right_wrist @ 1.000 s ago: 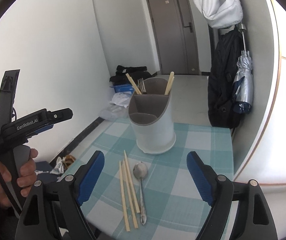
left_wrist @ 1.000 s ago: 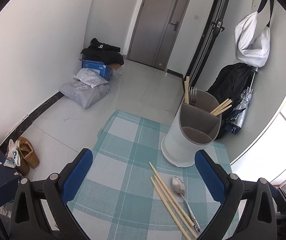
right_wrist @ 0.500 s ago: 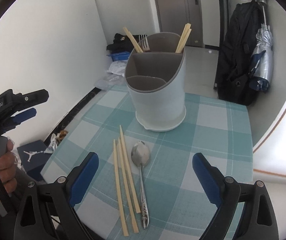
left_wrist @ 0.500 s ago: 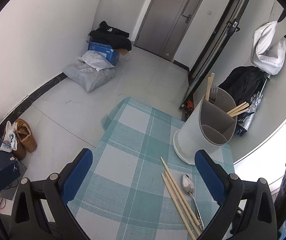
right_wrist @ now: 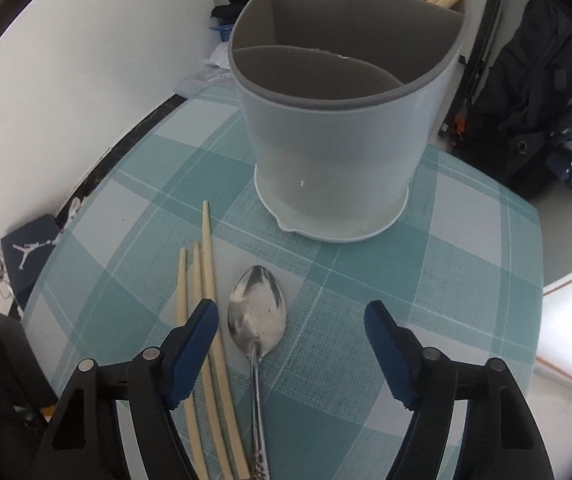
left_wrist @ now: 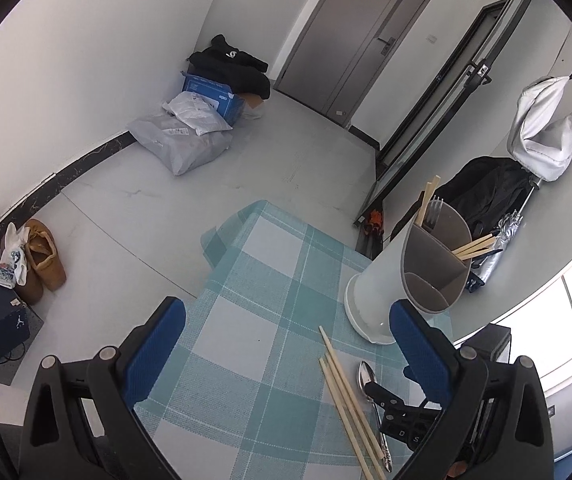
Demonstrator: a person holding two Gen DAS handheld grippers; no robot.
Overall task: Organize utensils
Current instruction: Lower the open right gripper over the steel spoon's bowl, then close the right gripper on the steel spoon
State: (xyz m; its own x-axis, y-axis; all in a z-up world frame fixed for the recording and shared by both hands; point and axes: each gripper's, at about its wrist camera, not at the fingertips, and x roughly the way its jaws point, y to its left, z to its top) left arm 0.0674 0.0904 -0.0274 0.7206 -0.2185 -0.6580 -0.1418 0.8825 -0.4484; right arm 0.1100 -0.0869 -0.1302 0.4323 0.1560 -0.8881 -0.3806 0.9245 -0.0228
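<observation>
Steel spoon [right_wrist: 257, 316] lies on the checked desk [right_wrist: 466, 264] beside three chopsticks [right_wrist: 201, 280], before the caddy [right_wrist: 338, 160], between the right gripper's [right_wrist: 292, 322] closing fingers; left gripper [left_wrist: 286, 320] fingers apart, empty.

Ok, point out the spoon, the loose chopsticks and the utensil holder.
spoon [right_wrist: 256, 312], right wrist view, on its bowl.
loose chopsticks [right_wrist: 197, 276], right wrist view, middle stick's upper part.
utensil holder [right_wrist: 334, 152], right wrist view, white front wall.
</observation>
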